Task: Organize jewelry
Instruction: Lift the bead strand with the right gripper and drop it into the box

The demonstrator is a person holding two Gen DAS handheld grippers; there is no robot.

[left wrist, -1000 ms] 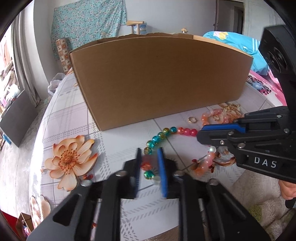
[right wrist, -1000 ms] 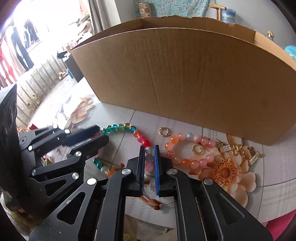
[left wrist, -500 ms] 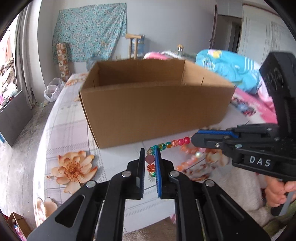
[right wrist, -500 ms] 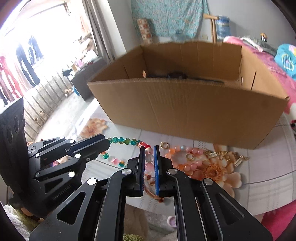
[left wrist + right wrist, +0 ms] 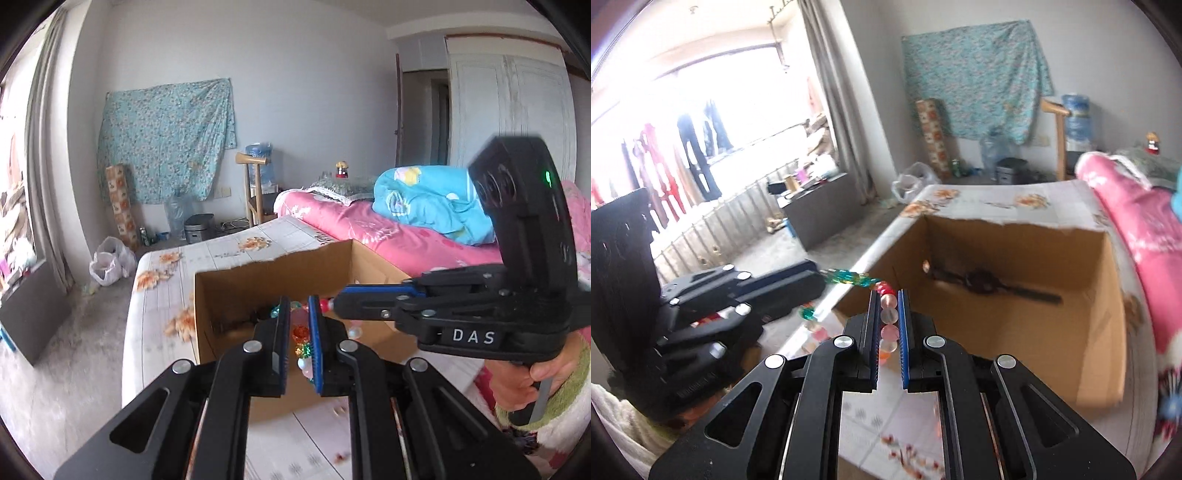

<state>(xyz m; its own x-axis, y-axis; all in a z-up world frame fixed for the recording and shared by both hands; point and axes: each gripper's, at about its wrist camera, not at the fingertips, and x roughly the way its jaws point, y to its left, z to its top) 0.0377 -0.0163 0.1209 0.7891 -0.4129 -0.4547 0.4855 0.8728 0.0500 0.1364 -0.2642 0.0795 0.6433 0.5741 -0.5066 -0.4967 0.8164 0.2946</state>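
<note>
A string of round glass beads (image 5: 888, 325), pink, red, teal and orange, hangs in the air over the near wall of an open brown cardboard box (image 5: 1027, 332). The left gripper (image 5: 299, 328) pinches one stretch in its jaws, the right gripper (image 5: 888, 321) another. The box sits on a flower-printed surface (image 5: 166, 266), beside a pink bed (image 5: 369, 229).

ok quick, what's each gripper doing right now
left gripper: closed on the bead necklace, at its multicoloured end
right gripper: closed on the same necklace, at its pink beads
</note>
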